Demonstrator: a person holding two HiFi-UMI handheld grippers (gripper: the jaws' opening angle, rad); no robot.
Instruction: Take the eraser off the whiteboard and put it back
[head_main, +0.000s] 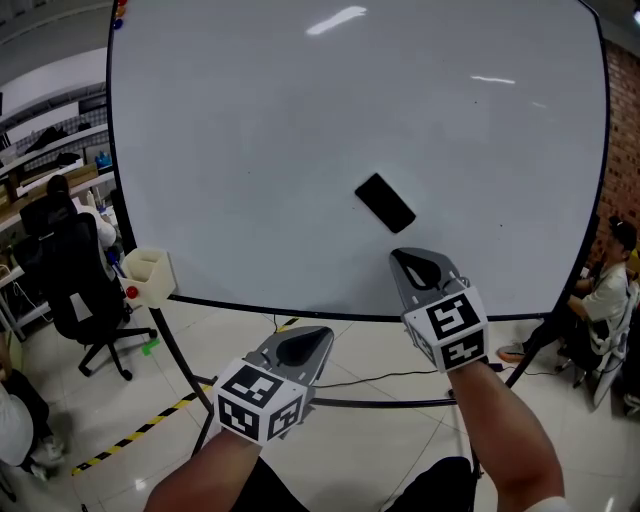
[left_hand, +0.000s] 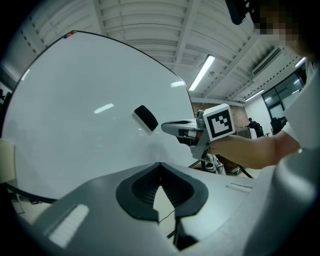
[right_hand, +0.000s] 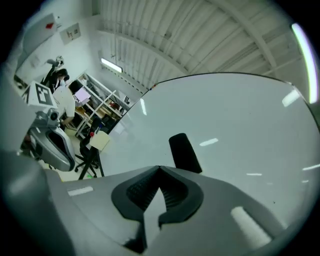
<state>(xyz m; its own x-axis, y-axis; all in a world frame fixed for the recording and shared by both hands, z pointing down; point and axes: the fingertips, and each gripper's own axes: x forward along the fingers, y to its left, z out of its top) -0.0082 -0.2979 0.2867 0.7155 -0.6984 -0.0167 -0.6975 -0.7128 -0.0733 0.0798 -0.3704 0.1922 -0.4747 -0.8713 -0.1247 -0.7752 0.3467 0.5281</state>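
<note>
We hold the left gripper (head_main: 305, 345) shut and empty below the whiteboard's (head_main: 300, 120) bottom edge. The right gripper (head_main: 415, 262) — also shut, empty — crosses that edge, just short of the eraser (head_main: 385, 203) stuck low on the whiteboard, bare surface all round.

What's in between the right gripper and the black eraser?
Nothing, just bare whiteboard. In the head view the right gripper sits just below the eraser with only plain board between them. The right gripper view shows the same.

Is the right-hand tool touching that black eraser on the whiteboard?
Apart. The head view shows bare whiteboard between the right tool and the eraser.
</note>
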